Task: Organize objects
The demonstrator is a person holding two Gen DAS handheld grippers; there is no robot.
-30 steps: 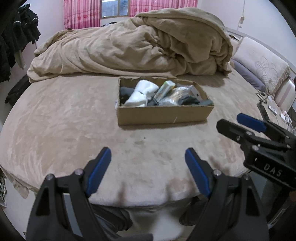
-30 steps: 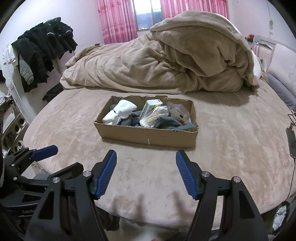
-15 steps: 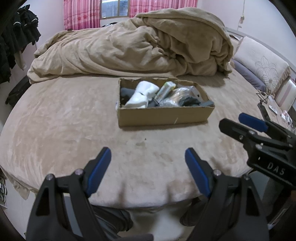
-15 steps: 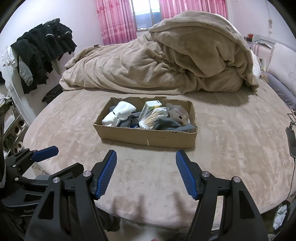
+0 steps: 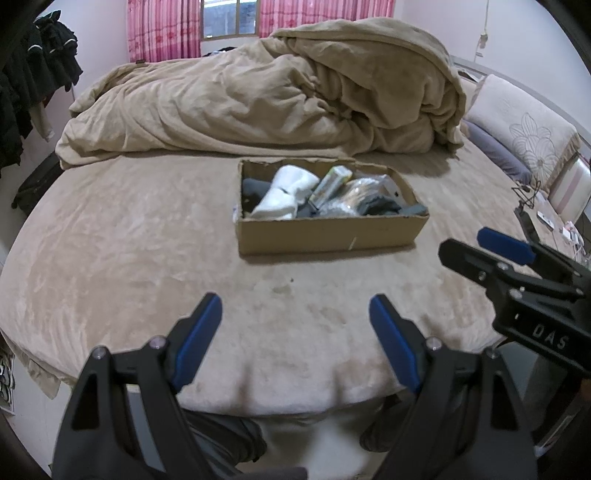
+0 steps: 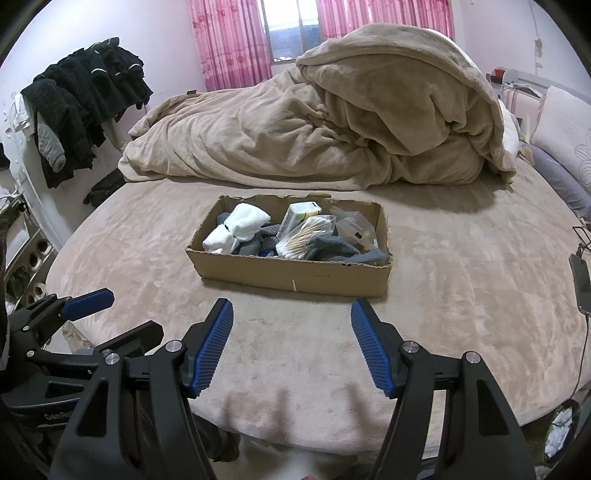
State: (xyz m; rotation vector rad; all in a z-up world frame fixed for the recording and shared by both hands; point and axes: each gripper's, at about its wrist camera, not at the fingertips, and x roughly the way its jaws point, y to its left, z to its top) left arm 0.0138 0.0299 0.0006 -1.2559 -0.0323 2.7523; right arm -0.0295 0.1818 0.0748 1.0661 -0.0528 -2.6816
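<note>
1. A round bed (image 6: 461, 266) in tan plush carries a heaped tan duvet (image 6: 332, 122).
2. Pink curtains (image 6: 229, 40) flank a window (image 6: 291, 29).
3. Dark clothes (image 6: 85, 99) hang against the pale wall.

An open, shallow cardboard box (image 6: 291, 273) crammed with white socks (image 6: 240, 227), cotton swabs (image 6: 304, 236) and small packets sits ahead of both open tongs (image 6: 291, 345).

A home bedroom. A round bed in beige plush (image 5: 129, 236) carries a rumpled tan duvet (image 6: 332, 125). Pink patterned curtains (image 6: 229, 44) frame the window.
</note>
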